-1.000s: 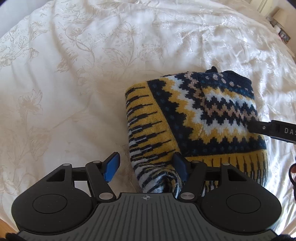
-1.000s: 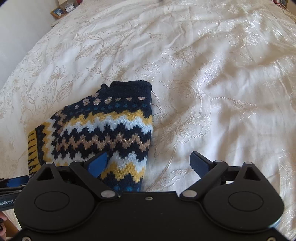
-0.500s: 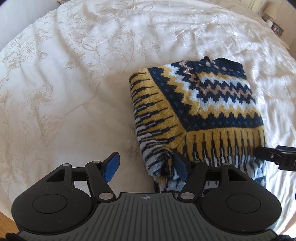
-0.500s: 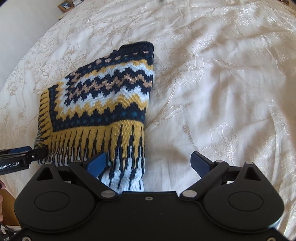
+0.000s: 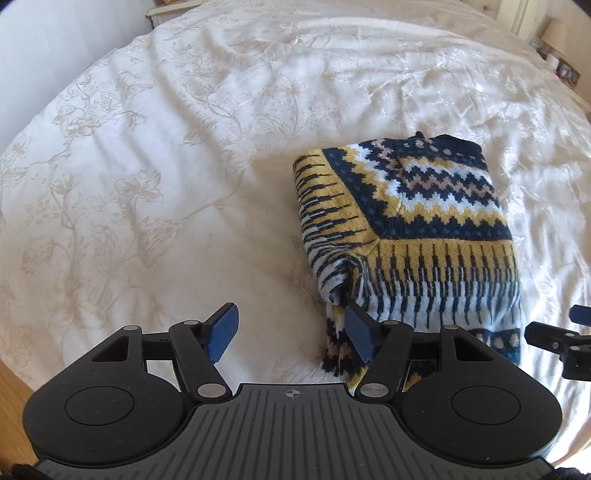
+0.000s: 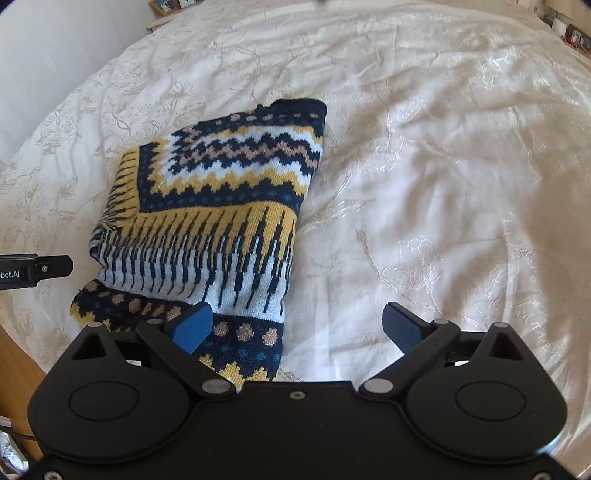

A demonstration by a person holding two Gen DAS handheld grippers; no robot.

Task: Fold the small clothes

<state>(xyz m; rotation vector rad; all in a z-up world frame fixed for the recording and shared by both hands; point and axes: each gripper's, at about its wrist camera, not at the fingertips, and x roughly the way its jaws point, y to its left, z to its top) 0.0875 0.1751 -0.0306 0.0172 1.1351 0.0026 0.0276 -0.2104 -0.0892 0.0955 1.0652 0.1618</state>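
Observation:
A small knitted sweater point(image 5: 413, 229) in navy, yellow and white zigzags lies folded into a rough rectangle on the bed; the right wrist view shows the sweater point(image 6: 218, 206) at left centre. My left gripper point(image 5: 291, 332) is open above the bedspread, its right pad just at the sweater's near left corner, holding nothing. My right gripper point(image 6: 299, 325) is open too, its left pad over the sweater's near hem and its right pad over bare bedspread. The right gripper's fingers point(image 5: 554, 336) show at the far right of the left wrist view.
A cream embroidered bedspread point(image 5: 166, 166) covers the whole bed. A strip of wooden floor point(image 6: 18, 365) shows at the near left edge. Small items stand on a bedside surface point(image 5: 565, 66) at the far right and another bedside surface point(image 6: 170, 5) at the far left.
Both grippers have drawn back toward the near edge of the bed and risen, so the sweater sits farther off and more of its hem shows. Both stayed open.

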